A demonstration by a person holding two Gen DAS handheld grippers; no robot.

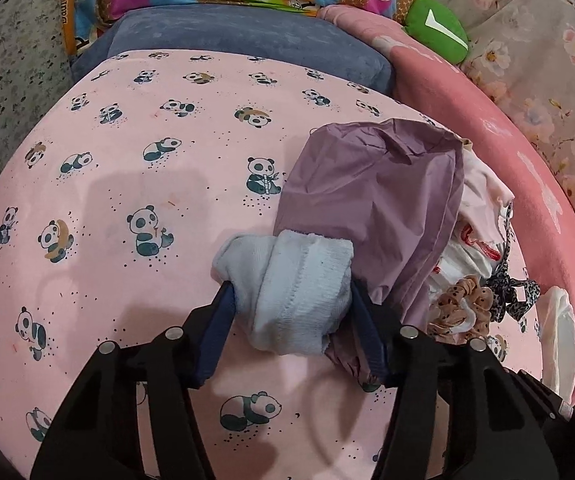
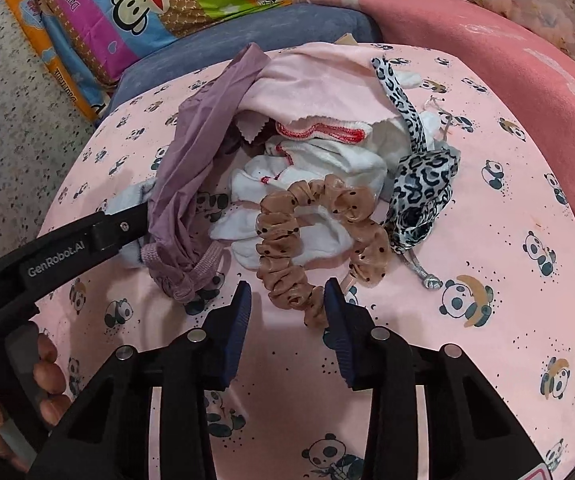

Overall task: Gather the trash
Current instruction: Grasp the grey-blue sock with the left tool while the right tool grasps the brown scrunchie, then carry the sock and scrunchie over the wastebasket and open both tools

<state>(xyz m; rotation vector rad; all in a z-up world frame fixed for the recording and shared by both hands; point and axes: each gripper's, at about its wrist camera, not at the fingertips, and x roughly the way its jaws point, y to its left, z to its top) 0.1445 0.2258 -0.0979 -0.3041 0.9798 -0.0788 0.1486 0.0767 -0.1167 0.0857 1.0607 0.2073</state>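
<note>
Surface: bed with pink panda-print sheet (image 2: 507,208). Loose pile of small soft items lying toward the far right part of the bed, near the pink blanket (image 2: 527,72) along the right edge.

Left tool (image 1: 287,304): pinching a rolled pale blue sock (image 1: 287,292), pads pressed against both flanks of the roll. Sock resting against the near end of a purple bag (image 1: 371,200), which lies crumpled beside the pile.

Right tool (image 2: 287,304): part spread, straddling the near loop of a tan dotted scrunchie (image 2: 307,240); right pad touching or nearly touching the fabric, left pad apart from it. Not yet clamped.

Other contents of pile: white socks with red trim (image 2: 319,152), a leopard-print hair tie (image 2: 419,196), a pink cloth (image 2: 311,84).

Handling assessment: all items judged light, soft, compressible, not fragile. Sock roll likely to unroll if gripped at one layer only; hold across full thickness as now. Scrunchie elastic and slippery-looking; best taken across the gathered band, not the frill. Bag thin, prone to snagging along with neighbours.
</note>
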